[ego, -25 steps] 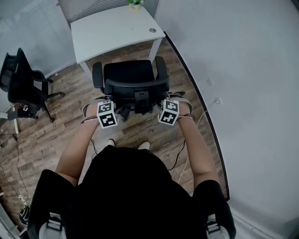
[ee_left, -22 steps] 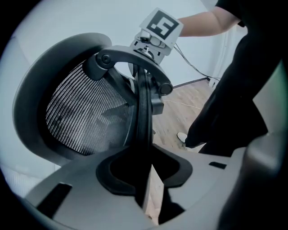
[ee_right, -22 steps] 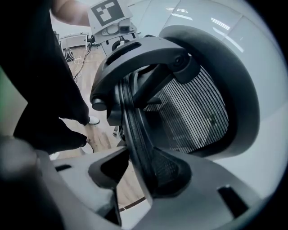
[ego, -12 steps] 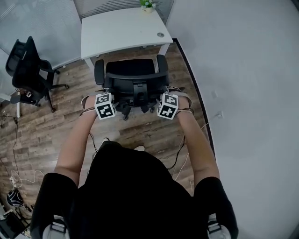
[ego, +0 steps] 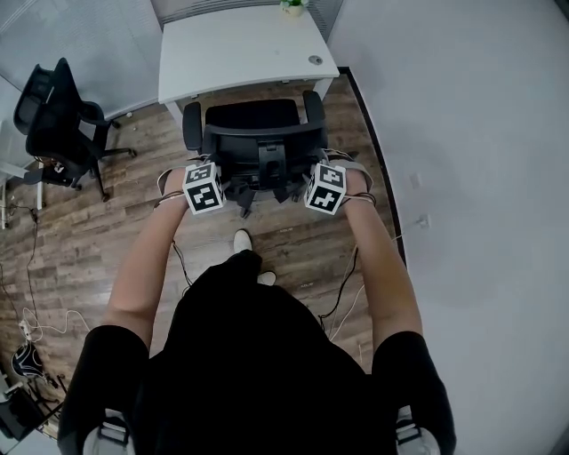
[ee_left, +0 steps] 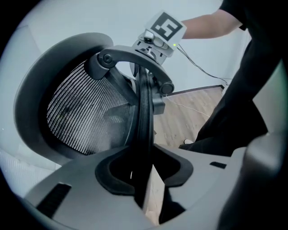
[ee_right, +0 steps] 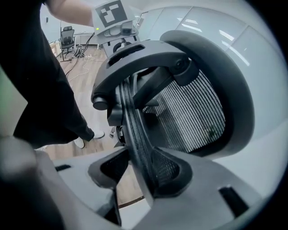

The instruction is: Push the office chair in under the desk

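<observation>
A black office chair (ego: 253, 133) faces the white desk (ego: 240, 49), its seat front at the desk's near edge. My left gripper (ego: 216, 175) holds the left rim of the mesh backrest (ee_left: 85, 112). That rim runs between my left gripper's (ee_left: 146, 175) jaws, which have just been opening a little with the rim still between them. My right gripper (ego: 312, 175) is shut on the right rim of the backrest (ee_right: 193, 112). The rim passes through my right gripper (ee_right: 139, 175) against its pad. Both point steeply down.
A second black chair (ego: 53, 124) stands at the left. A white wall (ego: 462, 178) runs close along the right. Cables (ego: 342, 293) lie on the wood floor. A small plant (ego: 292, 5) sits at the desk's far edge. The person's foot (ego: 242, 240) is behind the chair.
The chair has rolled toward the desk, with both grippers moving along on its backrest. The person has stepped forward behind it.
</observation>
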Demonstrator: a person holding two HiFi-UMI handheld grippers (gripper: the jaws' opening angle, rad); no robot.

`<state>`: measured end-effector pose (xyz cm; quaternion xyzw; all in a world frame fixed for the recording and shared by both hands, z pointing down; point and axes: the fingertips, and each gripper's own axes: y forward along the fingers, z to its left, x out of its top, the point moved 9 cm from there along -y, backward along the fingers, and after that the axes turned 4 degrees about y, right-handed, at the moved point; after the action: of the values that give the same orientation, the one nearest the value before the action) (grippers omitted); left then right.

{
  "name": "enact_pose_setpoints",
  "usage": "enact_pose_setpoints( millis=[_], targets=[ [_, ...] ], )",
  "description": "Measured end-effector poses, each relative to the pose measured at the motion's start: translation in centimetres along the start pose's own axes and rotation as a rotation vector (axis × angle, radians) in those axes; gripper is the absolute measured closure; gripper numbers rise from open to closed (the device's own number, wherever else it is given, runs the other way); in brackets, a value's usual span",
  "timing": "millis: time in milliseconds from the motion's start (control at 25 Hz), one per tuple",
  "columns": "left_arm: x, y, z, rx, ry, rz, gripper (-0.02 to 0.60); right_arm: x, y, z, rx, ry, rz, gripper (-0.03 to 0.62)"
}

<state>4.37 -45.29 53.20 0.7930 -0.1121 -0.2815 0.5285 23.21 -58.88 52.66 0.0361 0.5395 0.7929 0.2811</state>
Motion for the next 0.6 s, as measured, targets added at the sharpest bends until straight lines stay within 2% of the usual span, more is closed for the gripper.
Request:
enact_pose_setpoints(
  millis=[600],
  targets=[
    [-0.5, 1.5, 5.6, -0.019, -0.029, -0.034, 0.466, 0.6, 2.6, -6.1, 0.022, 0.0, 0.012, 0.433]
  ],
)
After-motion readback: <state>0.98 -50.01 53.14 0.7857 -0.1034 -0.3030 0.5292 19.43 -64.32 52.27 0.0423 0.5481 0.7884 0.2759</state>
